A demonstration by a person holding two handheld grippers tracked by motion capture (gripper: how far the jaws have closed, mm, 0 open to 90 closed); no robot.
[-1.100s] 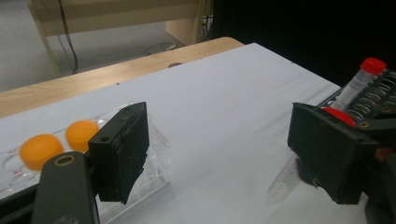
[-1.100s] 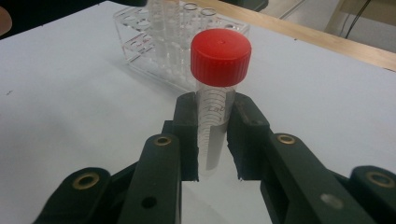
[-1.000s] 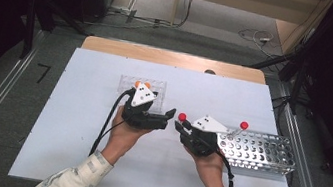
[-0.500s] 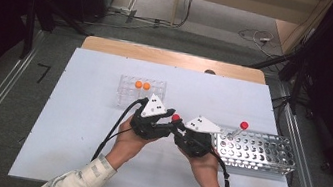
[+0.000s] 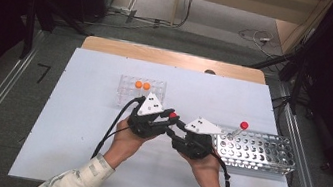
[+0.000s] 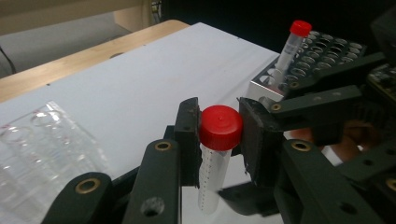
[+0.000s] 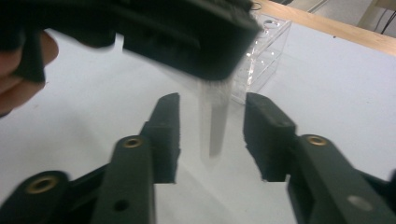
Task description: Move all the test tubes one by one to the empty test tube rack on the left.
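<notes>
mid-table handover: we held a red-capped tube (image 6: 217, 154) upright in our left gripper (image 6: 219, 135), its jaws having just closed, pinching the tube right under the cap. our right gripper (image 7: 212, 133) faced it from the other side; its jaws had just been opening and stood spread, with the tube's clear lower body (image 7: 214, 119) between them and touching neither pad. from above, the two grippers met tip to tip near the middle of the white table (image 5: 73, 124), the left gripper (image 5: 163, 118) toward the clear rack (image 5: 127, 90) holding two orange-capped tubes (image 5: 142, 85), the right gripper (image 5: 180, 128) just beside the metal rack (image 5: 256, 151), where another red-capped tube (image 5: 238, 130) leaned in a hole. the tube's long axis ran vertical, cap up, so we judged it now hung from the left hand alone, which had the clear rack on its side.
</notes>
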